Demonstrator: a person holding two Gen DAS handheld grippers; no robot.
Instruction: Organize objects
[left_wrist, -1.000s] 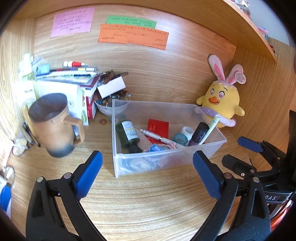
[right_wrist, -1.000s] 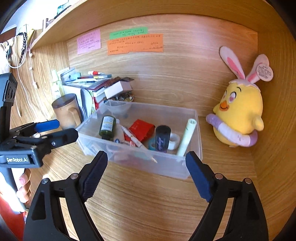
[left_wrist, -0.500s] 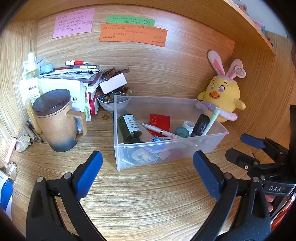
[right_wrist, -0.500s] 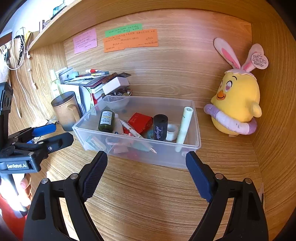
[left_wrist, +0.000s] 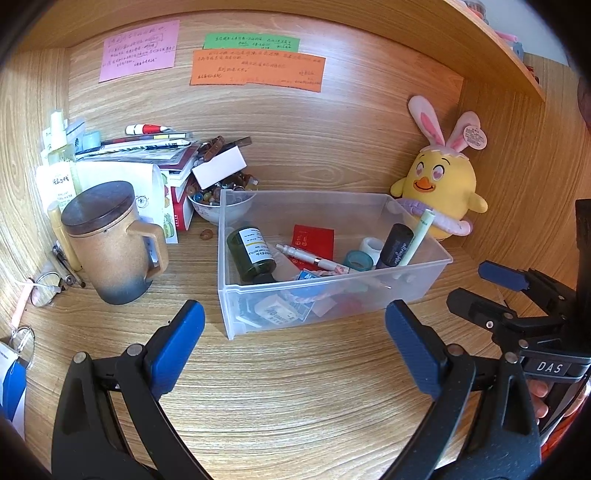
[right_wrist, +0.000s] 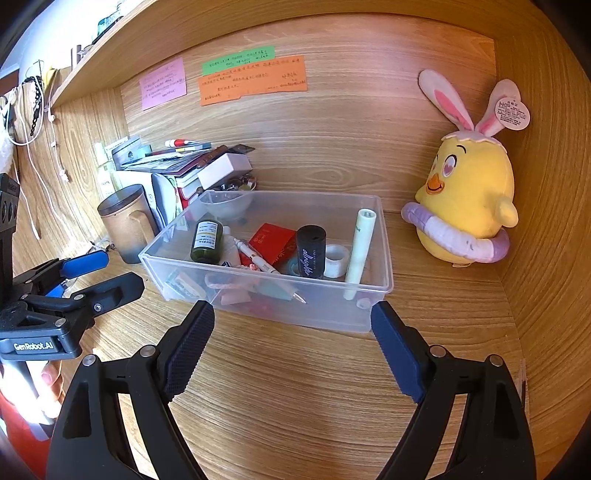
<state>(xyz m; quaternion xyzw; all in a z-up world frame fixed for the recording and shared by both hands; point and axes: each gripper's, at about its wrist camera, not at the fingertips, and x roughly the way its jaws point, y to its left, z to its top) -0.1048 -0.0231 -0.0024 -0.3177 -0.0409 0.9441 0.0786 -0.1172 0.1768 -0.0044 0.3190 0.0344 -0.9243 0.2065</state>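
A clear plastic bin (left_wrist: 424, 291) (right_wrist: 384, 243) stands mid-desk. It holds a dark green bottle (left_wrist: 253, 254) (right_wrist: 207, 242), a pen (left_wrist: 314, 258), a red packet (left_wrist: 312, 240), a black tube (right_wrist: 310, 251), tape rolls and a pale green tube (right_wrist: 360, 253). My left gripper (left_wrist: 293, 345) is open and empty, in front of the bin. My right gripper (right_wrist: 291, 345) is open and empty, also in front of the bin; it shows at the right of the left wrist view (left_wrist: 495, 295).
A brown lidded mug (left_wrist: 107, 240) stands left of the bin. Behind it are stacked books and boxes (left_wrist: 147, 158) and a bowl of small items (left_wrist: 218, 203). A yellow bunny plush (right_wrist: 469, 206) sits at the right wall. Glasses (left_wrist: 44, 291) lie at far left.
Both grippers have drawn back slightly from the bin and stayed open. The mug and bin appear lower and steadier in the left wrist view.
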